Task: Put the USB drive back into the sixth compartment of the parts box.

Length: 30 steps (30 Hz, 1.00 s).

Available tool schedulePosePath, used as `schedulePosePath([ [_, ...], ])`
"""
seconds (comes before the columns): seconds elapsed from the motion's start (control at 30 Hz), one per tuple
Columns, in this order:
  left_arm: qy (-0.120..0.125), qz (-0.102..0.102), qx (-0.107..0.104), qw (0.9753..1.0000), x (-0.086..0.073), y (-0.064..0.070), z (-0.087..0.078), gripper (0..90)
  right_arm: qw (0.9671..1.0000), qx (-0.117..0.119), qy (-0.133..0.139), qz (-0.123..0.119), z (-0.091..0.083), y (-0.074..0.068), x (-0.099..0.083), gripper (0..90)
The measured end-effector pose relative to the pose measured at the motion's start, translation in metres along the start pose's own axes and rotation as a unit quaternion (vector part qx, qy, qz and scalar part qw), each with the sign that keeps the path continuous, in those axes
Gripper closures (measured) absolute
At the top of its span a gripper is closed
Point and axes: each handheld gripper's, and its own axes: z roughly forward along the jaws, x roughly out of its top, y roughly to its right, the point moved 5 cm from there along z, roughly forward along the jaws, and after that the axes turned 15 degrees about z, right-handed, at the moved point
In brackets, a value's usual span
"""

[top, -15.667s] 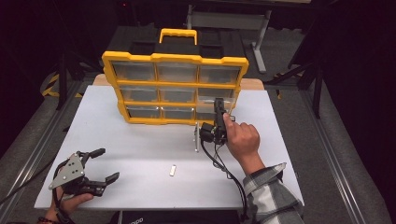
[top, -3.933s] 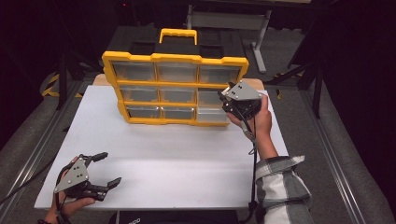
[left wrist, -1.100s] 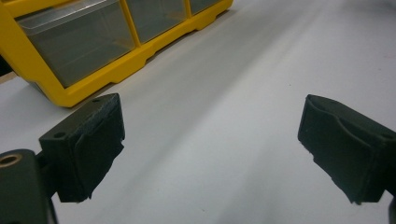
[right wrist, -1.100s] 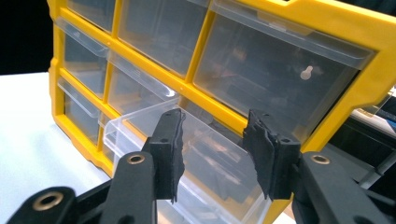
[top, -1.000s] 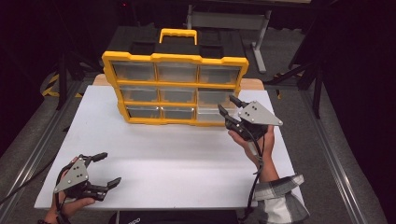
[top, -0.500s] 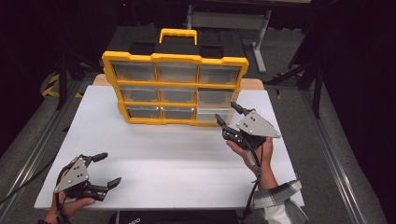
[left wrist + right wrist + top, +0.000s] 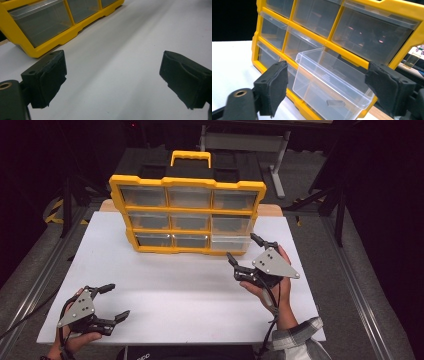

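Having backed off from the yellow organizer (image 7: 186, 215) toward the desk's right edge, right gripper (image 7: 246, 251) now hangs clear of the bottom-right clear drawer (image 7: 329, 91), left pulled out with a small metal part (image 7: 335, 102) inside; placement judged complete, drawer closing pending. Jaws spread wide, empty. Left gripper (image 7: 114, 301) parked at near-left corner, released, touching nothing.

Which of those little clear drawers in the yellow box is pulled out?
The bottom-right drawer of the yellow organizer. It sticks out in front of the frame, with a small piece lying inside; the other drawers sit flush.
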Motion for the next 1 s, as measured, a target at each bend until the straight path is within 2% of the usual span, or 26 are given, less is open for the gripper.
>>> schedulePosePath([
  [0.3, 0.000, 0.001, 0.000, 1.0000, 0.000, 0.000, 0.000, 8.2, 0.9999, 0.009, -0.006, -0.003, -0.003, -0.005, -0.008, 14.7],
  [0.43, 0.000, 0.000, 0.000, 1.0000, 0.000, 0.000, 0.000, 8.1, 0.9999, 0.015, 0.001, -0.003, -0.005, -0.007, -0.011, 13.1],
  [0.67, -0.002, 0.002, 0.000, 1.0000, -0.001, 0.000, 0.000, 8.0, 0.9998, 0.014, -0.004, -0.011, -0.008, -0.010, -0.019, 14.2],
  [1.0, -0.003, 0.003, -0.002, 1.0000, -0.001, 0.000, 0.000, 8.0, 0.9997, 0.024, -0.010, -0.004, -0.012, -0.011, -0.031, 16.3],
])
